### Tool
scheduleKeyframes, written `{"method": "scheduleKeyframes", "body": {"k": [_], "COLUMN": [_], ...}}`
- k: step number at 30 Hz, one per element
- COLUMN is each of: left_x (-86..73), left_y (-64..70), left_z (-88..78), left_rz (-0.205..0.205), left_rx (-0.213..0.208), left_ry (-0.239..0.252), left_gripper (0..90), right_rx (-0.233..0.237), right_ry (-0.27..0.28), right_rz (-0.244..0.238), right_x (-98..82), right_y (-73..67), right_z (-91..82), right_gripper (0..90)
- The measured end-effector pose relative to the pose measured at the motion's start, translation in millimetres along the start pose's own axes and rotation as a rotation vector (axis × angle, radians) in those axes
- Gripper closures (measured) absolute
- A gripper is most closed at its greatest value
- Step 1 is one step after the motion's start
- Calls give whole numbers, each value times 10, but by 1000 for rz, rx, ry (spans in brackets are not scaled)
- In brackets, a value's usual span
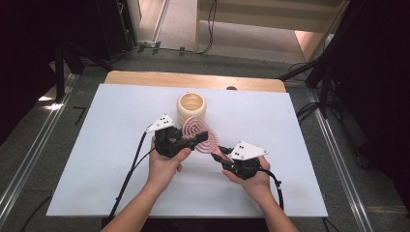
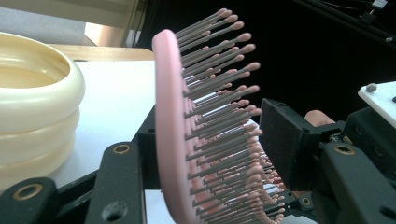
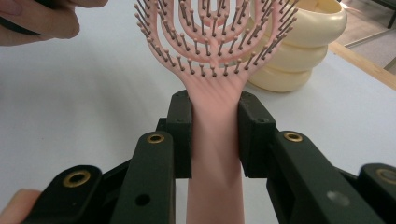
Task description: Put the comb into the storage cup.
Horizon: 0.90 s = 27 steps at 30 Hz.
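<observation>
White table (image 1: pixel 96 159) on grey floor (image 1: pixel 29 145), dark surroundings.

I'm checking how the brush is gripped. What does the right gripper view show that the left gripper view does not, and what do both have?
Right gripper view alone: the right gripper, its jaws clamped on the pink hairbrush's handle, the looped head face-on, and fingers at top left.

Left gripper view alone: the brush head edge-on between the left gripper's jaws, bristles pointing at the right-hand pad, which does not clearly touch them, plus part of the other gripper's white plate.

Both: the brush, the cream ribbed cup and the white table.
</observation>
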<state>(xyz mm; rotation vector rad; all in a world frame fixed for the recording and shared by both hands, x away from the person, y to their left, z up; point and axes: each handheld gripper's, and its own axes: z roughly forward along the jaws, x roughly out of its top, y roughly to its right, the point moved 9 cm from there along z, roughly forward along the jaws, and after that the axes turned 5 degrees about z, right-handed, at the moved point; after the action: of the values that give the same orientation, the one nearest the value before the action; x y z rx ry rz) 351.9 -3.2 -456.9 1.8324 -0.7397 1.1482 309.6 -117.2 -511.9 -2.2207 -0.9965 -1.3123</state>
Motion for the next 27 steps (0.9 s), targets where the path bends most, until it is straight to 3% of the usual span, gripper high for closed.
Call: {"method": "scheduleKeyframes", "body": {"k": [8,11,27], "left_x": [7,8,17], "left_y": [-4,-4,3], "left_z": [-10,-15,-34], "left_rz": [-16,-48,-67], "left_rx": [-11,-23,-32], "left_ry": [1,-9,-19], "left_gripper": [520,531,598], "right_rx": [-11,-13,-22], "right_ry": [12,13,19], "right_rz": [-6,-9,-25], "right_x": [10,10,-1], "right_y": [-1,1,6], "right_z": [-9,-14,-5], "right_gripper": [679,679,679]}}
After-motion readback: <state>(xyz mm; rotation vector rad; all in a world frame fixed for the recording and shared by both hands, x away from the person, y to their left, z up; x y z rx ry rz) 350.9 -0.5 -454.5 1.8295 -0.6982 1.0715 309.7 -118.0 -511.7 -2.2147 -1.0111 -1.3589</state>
